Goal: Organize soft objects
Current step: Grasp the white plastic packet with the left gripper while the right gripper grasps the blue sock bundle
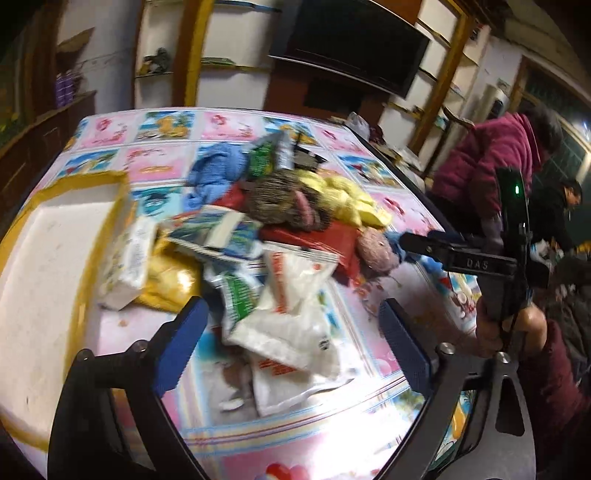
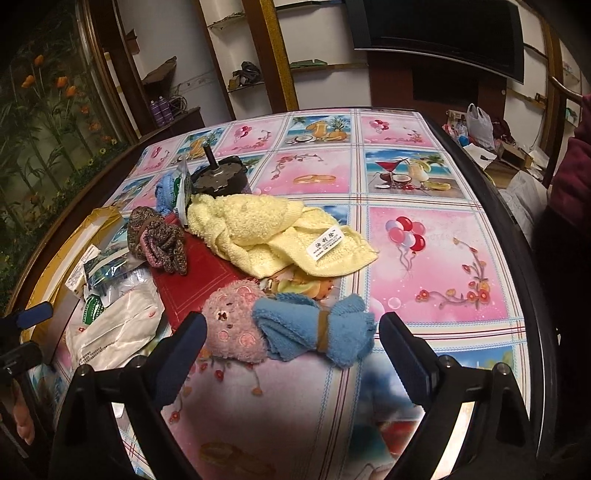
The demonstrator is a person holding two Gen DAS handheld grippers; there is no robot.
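Observation:
A heap of soft things lies on the table's picture cloth [image 2: 424,177]. My right gripper [image 2: 291,332] is open; a pink plush toy [image 2: 236,321] and a blue towel bundle [image 2: 317,332] tied with a band lie just ahead between its fingers, untouched. Behind them are a yellow towel [image 2: 258,229], a brown-pink knitted piece [image 2: 159,240] and a red folder [image 2: 195,277]. My left gripper [image 1: 291,332] is open over a white plastic packet [image 1: 295,314]. Further off lie the yellow towel [image 1: 351,199], a blue cloth [image 1: 218,166] and a tissue pack [image 1: 129,258]. The right gripper's finger [image 1: 436,245] reaches in beside the pink plush [image 1: 376,249].
A white foam box [image 1: 55,258] with yellow tape fills the table's left side. A black round motor-like part [image 2: 221,177] stands behind the heap. A person in a maroon jacket [image 1: 495,166] bends at the right beyond the table edge. Shelves and a dark screen [image 2: 443,29] line the far wall.

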